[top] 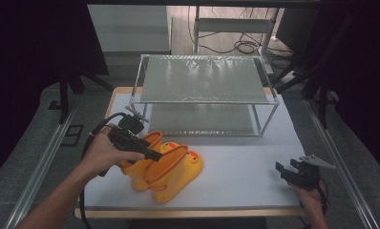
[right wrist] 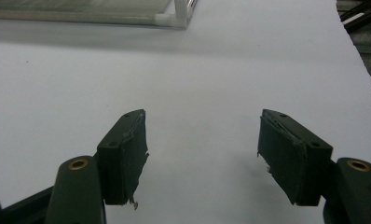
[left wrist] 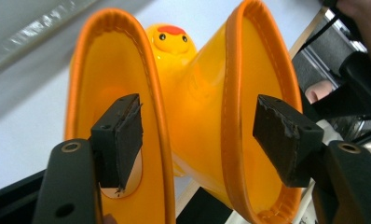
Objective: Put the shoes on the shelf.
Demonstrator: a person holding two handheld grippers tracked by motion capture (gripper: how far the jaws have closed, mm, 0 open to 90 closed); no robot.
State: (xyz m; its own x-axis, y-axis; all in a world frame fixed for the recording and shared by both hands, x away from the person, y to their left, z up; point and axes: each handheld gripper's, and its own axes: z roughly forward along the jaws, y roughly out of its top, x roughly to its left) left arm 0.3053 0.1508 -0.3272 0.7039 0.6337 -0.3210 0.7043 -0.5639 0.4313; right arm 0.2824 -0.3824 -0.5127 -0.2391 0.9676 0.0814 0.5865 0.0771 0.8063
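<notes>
- Nearest the lens in the left gripper view: two black pads of the left hand-held gripper (left wrist: 197, 135), spread as wide as they go; one pad inside the left boot's (left wrist: 113, 60) orange-rimmed opening, the other inside the right boot's (left wrist: 249, 93) opening; both adjoining boot walls between the pads, not pressed; nothing gripped.
- Seen from above: left hand-held gripper (top: 150, 153) over the tops of the yellow duck boots (top: 166, 167); boots lying side by side on the white counter (top: 245, 162), near its front-left edge, duck faces toward the wire rack (top: 205, 78) behind.
- Right hand-held gripper (right wrist: 202, 149): jaws wide apart, bare counter between them, holding nothing; resting low at the counter's front-right corner (top: 293, 172), well apart from the boots.
</notes>
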